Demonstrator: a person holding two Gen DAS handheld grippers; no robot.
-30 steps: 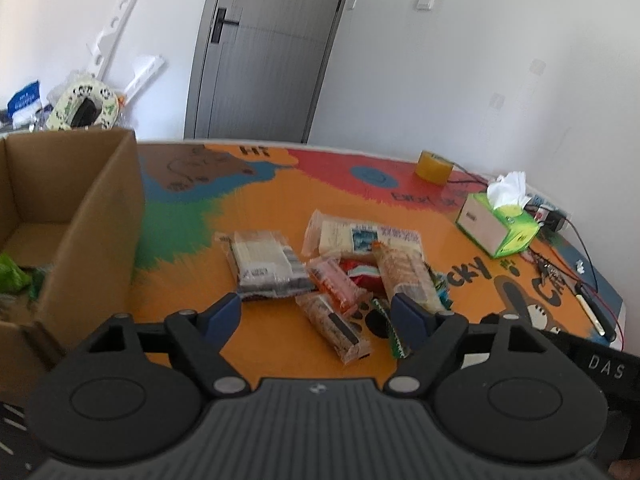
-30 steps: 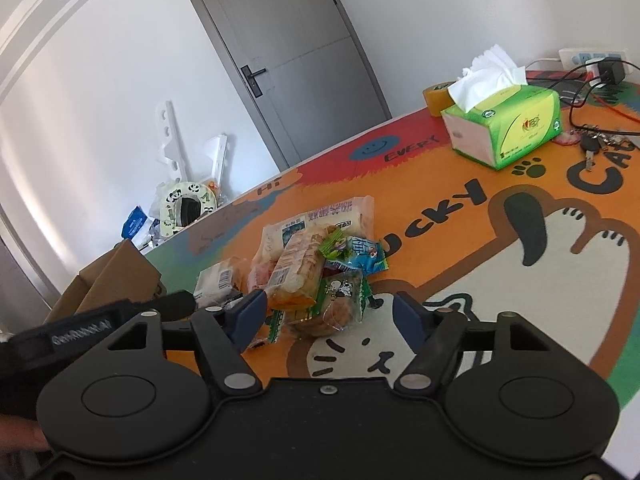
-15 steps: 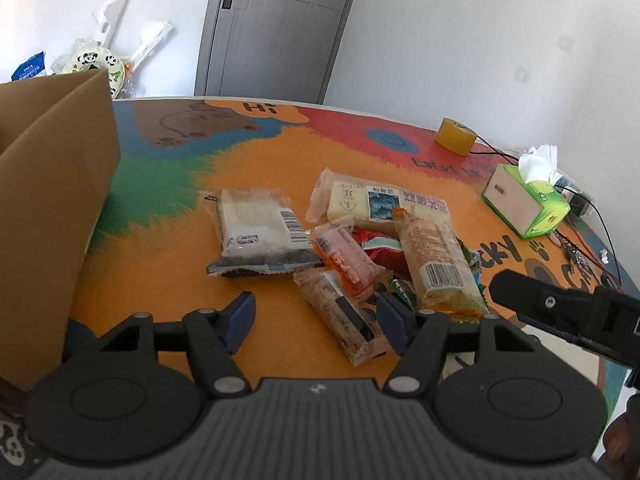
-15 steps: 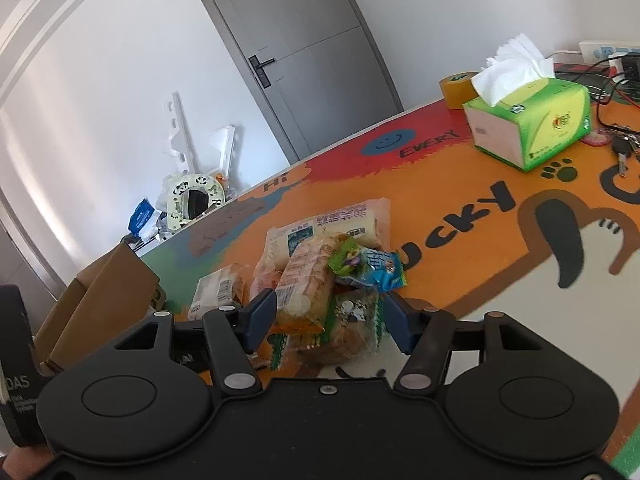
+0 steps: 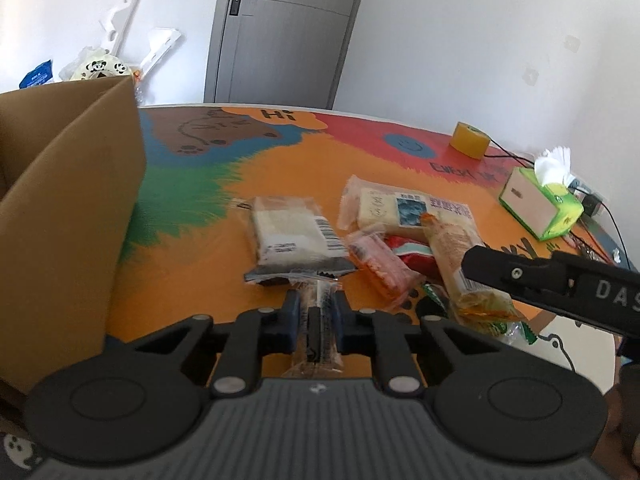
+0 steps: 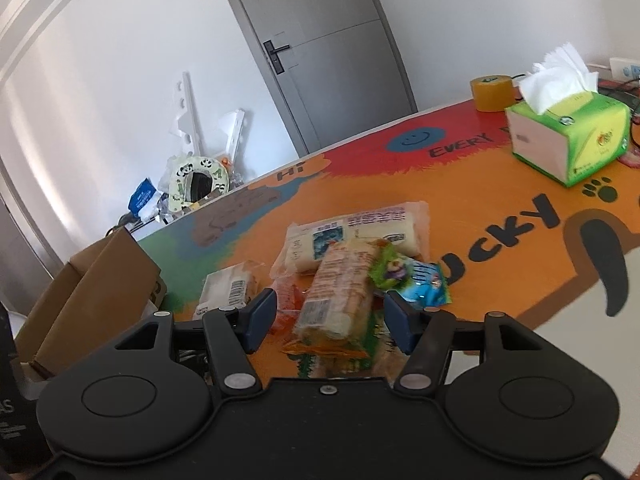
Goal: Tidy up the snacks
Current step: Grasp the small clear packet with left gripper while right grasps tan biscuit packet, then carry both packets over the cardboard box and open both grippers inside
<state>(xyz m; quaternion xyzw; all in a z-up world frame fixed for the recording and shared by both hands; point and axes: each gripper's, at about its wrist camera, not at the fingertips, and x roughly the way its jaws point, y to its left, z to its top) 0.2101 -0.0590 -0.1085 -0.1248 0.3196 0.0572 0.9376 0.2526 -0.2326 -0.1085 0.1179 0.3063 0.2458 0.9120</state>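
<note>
- The left tool (image 5: 316,316) is pinching a slim clear-wrapped snack bar (image 5: 318,320) between its blue pads; its jaws have just been closing onto it and are now squeezed nearly together on the wrapper.
- The bar is lying at the near edge of the snack pile on the colourful counter (image 5: 192,264), its far end just touching a flat white packet with a barcode (image 5: 294,236).
- The right tool (image 6: 329,320) is hovering half open over the pile, its pads standing either side of a long biscuit pack (image 6: 344,292) without pressing on it.
- That biscuit pack is resting on top of a wide white bread packet (image 6: 356,236), with a green-and-blue sachet (image 6: 412,276) just beside it and an orange packet (image 6: 288,304) on its other side.
- A cardboard box (image 5: 68,208) is standing at the counter's left side, apart from the pile.
- A green tissue box (image 6: 568,136) and a roll of yellow tape (image 6: 492,92) are sitting well beyond the snacks.
</note>
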